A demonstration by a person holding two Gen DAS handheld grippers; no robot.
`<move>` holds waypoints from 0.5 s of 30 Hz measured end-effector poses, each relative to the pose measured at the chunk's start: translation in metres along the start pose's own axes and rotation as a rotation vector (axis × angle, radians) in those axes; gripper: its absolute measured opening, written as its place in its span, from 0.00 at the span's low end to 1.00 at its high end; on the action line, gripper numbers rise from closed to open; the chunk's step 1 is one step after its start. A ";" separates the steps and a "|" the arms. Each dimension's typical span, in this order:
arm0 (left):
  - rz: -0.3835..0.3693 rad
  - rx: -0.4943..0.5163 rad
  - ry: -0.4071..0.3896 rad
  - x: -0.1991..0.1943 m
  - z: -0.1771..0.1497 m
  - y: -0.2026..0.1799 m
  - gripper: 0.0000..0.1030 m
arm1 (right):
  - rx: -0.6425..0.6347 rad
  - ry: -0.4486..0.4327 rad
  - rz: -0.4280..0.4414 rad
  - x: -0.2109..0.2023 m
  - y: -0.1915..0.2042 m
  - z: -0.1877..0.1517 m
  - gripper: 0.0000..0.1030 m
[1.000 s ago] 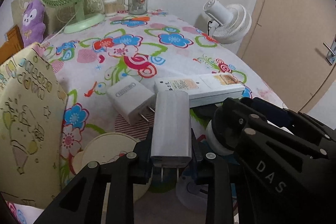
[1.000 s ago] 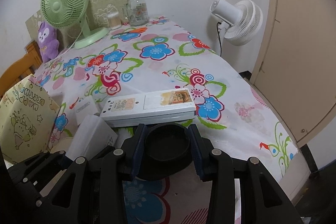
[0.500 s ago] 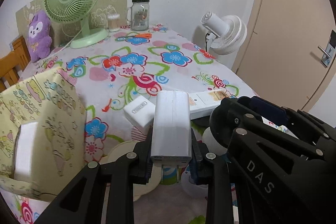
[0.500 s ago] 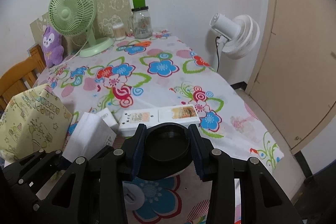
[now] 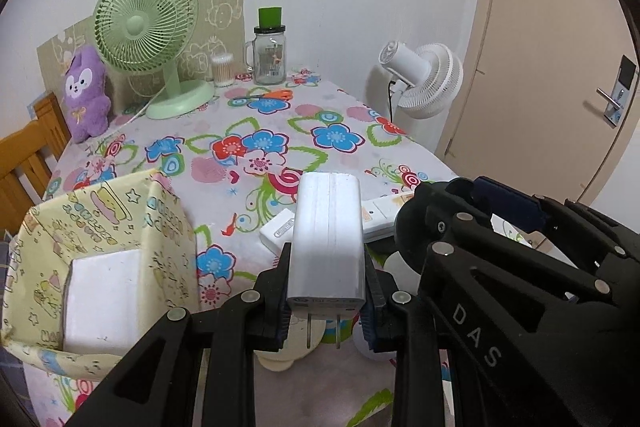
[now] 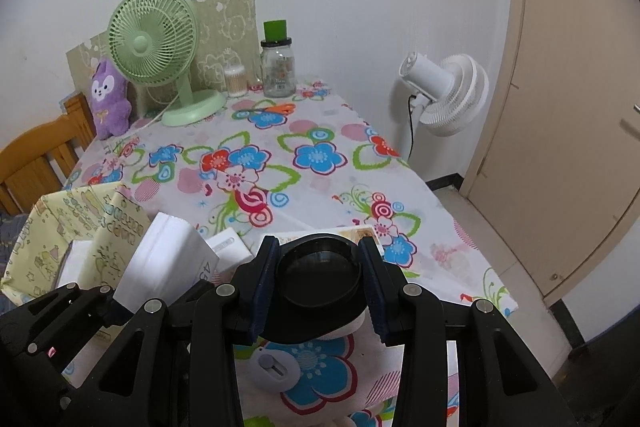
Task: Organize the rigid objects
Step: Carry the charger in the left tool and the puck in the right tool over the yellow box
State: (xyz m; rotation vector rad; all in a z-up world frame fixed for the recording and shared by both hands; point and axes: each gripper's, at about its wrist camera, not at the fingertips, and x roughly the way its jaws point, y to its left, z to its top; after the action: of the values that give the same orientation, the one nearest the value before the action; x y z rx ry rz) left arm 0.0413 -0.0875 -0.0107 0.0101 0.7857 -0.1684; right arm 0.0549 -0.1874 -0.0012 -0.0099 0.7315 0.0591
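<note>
My left gripper (image 5: 326, 291) is shut on a white wall charger (image 5: 326, 227), which hangs above the flowered tablecloth (image 5: 260, 143) with its two prongs toward the camera. My right gripper (image 6: 318, 259) is shut on a round black-topped, white-bottomed object (image 6: 320, 279), also off the table. The two grippers are side by side, left beside right. An open yellow cartoon-print box (image 5: 120, 211) stands at the left with a white block (image 5: 104, 299) inside. A smaller white charger (image 5: 278, 229) and a white power strip (image 5: 380, 217) lie on the cloth below.
A cream disc (image 5: 288, 347) and a white round gadget (image 6: 274, 367) lie near the front edge. A green fan (image 5: 146, 27), purple plush (image 5: 86, 91), glass jar (image 5: 270, 55) and swab pot (image 5: 222, 69) line the far wall. White floor fan (image 5: 424, 79), door (image 5: 560, 67) right; wooden chair (image 5: 24, 163) left.
Both grippers have risen with their objects still held. The table items have dropped lower in view, and the inside of the yellow box with its white block has come into sight.
</note>
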 end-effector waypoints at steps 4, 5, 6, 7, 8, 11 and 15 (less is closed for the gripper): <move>0.012 0.012 -0.009 -0.008 0.004 0.002 0.26 | 0.001 -0.003 -0.005 -0.006 0.004 0.005 0.43; 0.014 0.014 -0.012 -0.009 0.005 0.002 0.26 | 0.001 -0.004 -0.006 -0.008 0.005 0.006 0.43; 0.015 0.016 -0.014 -0.011 0.006 0.003 0.26 | 0.000 -0.006 -0.009 -0.010 0.006 0.008 0.43; 0.016 0.018 -0.016 -0.013 0.007 0.004 0.26 | -0.001 -0.008 -0.013 -0.011 0.007 0.009 0.43; 0.017 0.019 -0.018 -0.015 0.008 0.005 0.26 | -0.003 -0.011 -0.018 -0.013 0.008 0.010 0.43; 0.023 0.023 -0.026 -0.020 0.010 0.008 0.26 | -0.009 -0.019 -0.023 -0.018 0.013 0.014 0.43; 0.034 0.032 -0.029 -0.025 0.014 0.013 0.26 | -0.019 -0.032 -0.019 -0.025 0.020 0.018 0.43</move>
State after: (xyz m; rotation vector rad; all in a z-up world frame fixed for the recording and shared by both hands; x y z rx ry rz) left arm 0.0356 -0.0725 0.0161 0.0515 0.7538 -0.1489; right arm 0.0477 -0.1680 0.0292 -0.0342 0.6990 0.0477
